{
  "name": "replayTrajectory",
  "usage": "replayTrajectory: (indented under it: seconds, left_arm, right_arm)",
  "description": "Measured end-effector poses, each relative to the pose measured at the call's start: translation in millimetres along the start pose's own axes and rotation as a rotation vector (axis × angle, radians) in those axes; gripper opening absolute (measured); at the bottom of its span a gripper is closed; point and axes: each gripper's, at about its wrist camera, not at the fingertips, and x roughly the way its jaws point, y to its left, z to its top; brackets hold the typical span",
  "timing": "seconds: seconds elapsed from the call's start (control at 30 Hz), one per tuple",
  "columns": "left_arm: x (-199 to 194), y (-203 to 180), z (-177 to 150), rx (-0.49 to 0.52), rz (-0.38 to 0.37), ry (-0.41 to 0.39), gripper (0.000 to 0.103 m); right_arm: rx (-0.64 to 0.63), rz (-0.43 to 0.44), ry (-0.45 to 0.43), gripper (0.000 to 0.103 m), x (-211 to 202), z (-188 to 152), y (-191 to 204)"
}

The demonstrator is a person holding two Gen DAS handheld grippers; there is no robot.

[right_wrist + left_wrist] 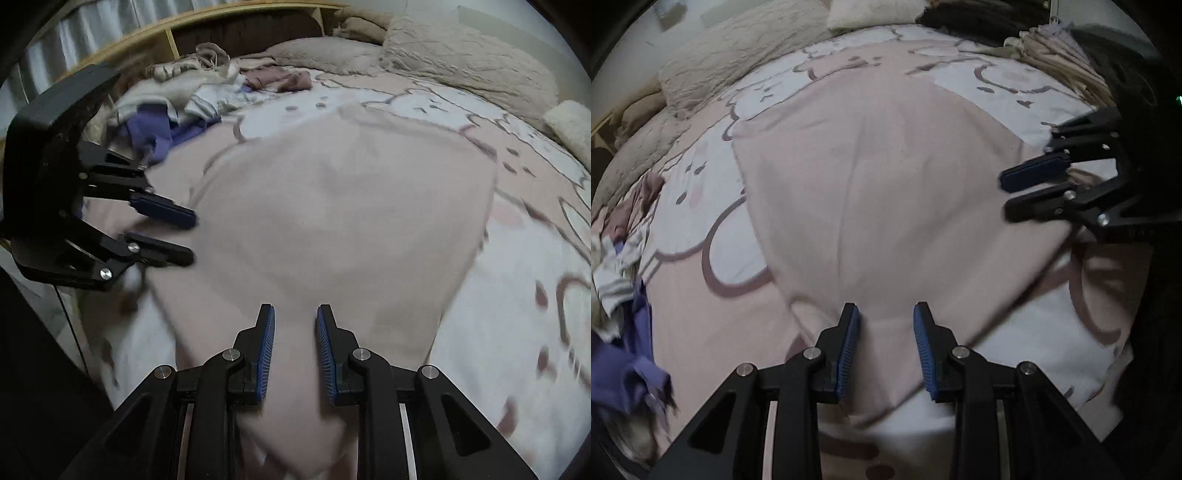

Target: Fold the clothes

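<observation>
So far my L gripper (886, 347) & R gripper (295, 350) hung slightly apart, empty, over the pink garment (886, 184) flat on the bed (1034, 332); pile (177, 110) unfolded, most work left

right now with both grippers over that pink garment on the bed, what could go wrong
1. Both the left gripper and right gripper stand open over the pink garment; closing now may also pinch the patterned bedsheet beneath.
2. The garment's near edge is rumpled, so a grab could catch one layer and skew the fold.
3. The frames are blurred, so aim may be off.
</observation>
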Motion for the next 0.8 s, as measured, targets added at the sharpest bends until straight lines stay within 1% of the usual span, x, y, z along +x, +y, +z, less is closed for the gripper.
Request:
replayTrajectory:
  seconds: [0.03,0.1,0.17,0.2,0.23,0.3,0.33,0.37,0.43,0.5,0.53,0.57,0.6,0.63,0.67,0.73,0.8]
  left_arm:
    - [-1,2,-2,-0.006,0.009,-0.005,0.031]
    - [-4,7,-5,-0.017,0.03,-0.016,0.033]
    - [-9,7,-10,0.007,0.092,-0.021,0.035]
    - [-13,6,-14,0.026,0.138,-0.027,0.037]
    - [-19,5,-19,0.043,0.171,-0.038,0.037]
    - [-32,-5,-29,0.111,0.233,-0.072,0.037]
    - [-38,-14,-37,0.16,0.268,-0.087,0.037]
    - [-42,-22,-43,0.209,0.295,-0.093,0.037]
    - [-48,-35,-54,0.294,0.337,-0.104,0.037]
    - [-49,-56,-68,0.414,0.389,-0.114,0.037]
    - [-46,-62,-73,0.453,0.415,-0.112,0.037]
    - [-39,-69,-80,0.519,0.459,-0.104,0.037]
    - [-32,-76,-87,0.582,0.5,-0.095,0.037]
    - [-25,-78,-91,0.624,0.525,-0.091,0.037]
    - [-19,-81,-96,0.665,0.549,-0.088,0.037]
    - [-12,-82,-97,0.711,0.576,-0.101,0.037]
    - [-6,-80,-95,0.735,0.591,-0.109,0.037]
  right_arm:
    - [-0.003,-0.023,-0.021,0.022,-5,-8,3]
    - [0.003,-0.051,-0.028,0.022,-14,-19,4]
    - [-0.002,-0.085,-0.024,0.022,-25,-29,4]
    - [-0.015,-0.124,-0.025,0.022,-33,-32,5]
    - [-0.04,-0.19,-0.04,0.023,-44,-36,10]
    - [-0.141,-0.349,-0.096,0.033,-64,-45,26]
    - [-0.227,-0.428,-0.112,0.053,-72,-52,36]
    - [-0.303,-0.49,-0.12,0.063,-77,-58,46]
    - [-0.445,-0.546,-0.085,0.063,-75,-72,62]
    - [-0.55,-0.572,-0.039,0.063,-66,-85,75]
    - [-0.604,-0.59,-0.014,0.063,-59,-90,81]
    - [-0.656,-0.611,0.006,0.063,-52,-96,86]
    - [-0.706,-0.644,0.011,0.063,-44,-101,90]
    - [-0.758,-0.681,0.006,0.062,-36,-103,93]
    - [-0.788,-0.707,0.001,0.062,-32,-105,95]
    - [-0.826,-0.744,-0.007,0.062,-23,-104,95]
    - [-0.84,-0.755,-0.011,0.062,-13,-99,94]
